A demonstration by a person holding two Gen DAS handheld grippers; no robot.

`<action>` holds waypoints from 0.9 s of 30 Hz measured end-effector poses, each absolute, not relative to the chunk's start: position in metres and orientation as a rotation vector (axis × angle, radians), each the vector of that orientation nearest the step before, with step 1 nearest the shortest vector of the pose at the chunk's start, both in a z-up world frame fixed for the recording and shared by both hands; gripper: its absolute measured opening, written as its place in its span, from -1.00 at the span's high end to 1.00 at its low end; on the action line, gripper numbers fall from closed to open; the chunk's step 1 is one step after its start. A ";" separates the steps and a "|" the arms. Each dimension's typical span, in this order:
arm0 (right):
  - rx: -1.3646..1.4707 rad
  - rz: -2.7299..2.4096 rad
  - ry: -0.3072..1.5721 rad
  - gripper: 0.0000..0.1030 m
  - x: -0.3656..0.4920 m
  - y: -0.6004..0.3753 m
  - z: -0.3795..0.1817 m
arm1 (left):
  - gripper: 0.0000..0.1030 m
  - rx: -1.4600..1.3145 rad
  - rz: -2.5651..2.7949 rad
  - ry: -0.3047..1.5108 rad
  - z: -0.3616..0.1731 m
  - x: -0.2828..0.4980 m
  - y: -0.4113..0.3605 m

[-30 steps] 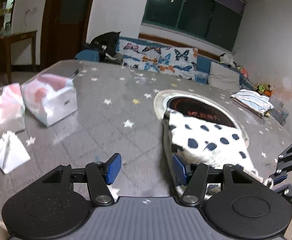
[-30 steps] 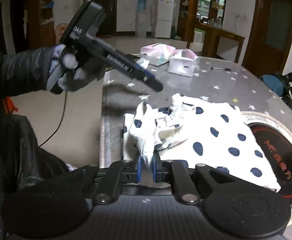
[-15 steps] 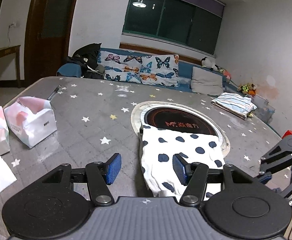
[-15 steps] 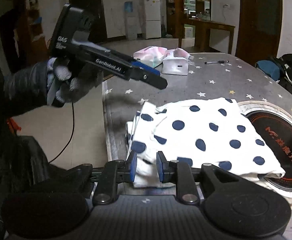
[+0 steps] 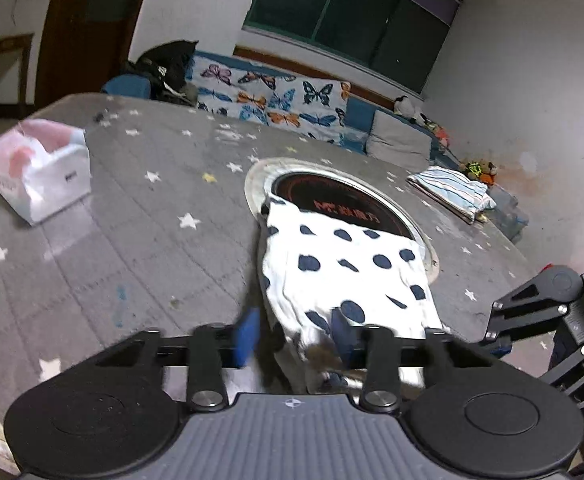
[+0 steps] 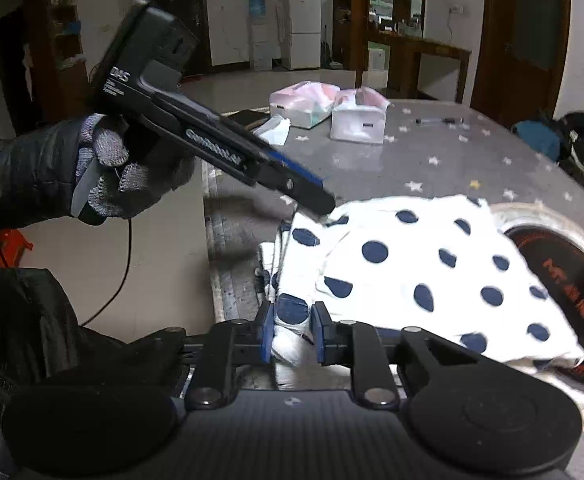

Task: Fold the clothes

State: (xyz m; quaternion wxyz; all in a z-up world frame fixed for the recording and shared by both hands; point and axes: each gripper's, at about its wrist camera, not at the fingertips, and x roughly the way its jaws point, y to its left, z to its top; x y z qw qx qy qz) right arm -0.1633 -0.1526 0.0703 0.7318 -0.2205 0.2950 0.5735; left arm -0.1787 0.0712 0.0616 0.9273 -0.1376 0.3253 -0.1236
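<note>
The polka-dot garment (image 6: 420, 264) lies on the grey star-patterned surface (image 5: 140, 240), its far edge draped over the round inset cooker (image 5: 344, 200) at the centre of that surface; the near edge bunches toward the surface's rim. The right gripper (image 6: 292, 332) has its jaws clamped on a bunched fold at that near edge. The left gripper (image 5: 292, 336), held in a gloved hand (image 6: 124, 176), has just been closing its jaws, with cloth at the garment's left corner between them; blur hides whether the pads press on it yet. Left of the cooker stand two pink-and-white tissue packs (image 6: 332, 114); right of the cooker lies a folded striped cloth (image 5: 452, 192).
</note>
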 end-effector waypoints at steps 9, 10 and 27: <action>-0.486 1.258 0.574 0.66 -0.167 -0.167 0.099 | 0.96 -0.263 -0.335 0.600 0.083 -0.192 0.064; -0.487 1.263 0.587 0.66 -0.167 -0.168 0.097 | 0.97 -0.255 -0.339 0.605 0.082 -0.193 0.063; -0.410 1.281 0.633 0.55 -0.158 -0.164 0.093 | 0.89 -0.225 -0.356 0.605 0.087 -0.175 0.053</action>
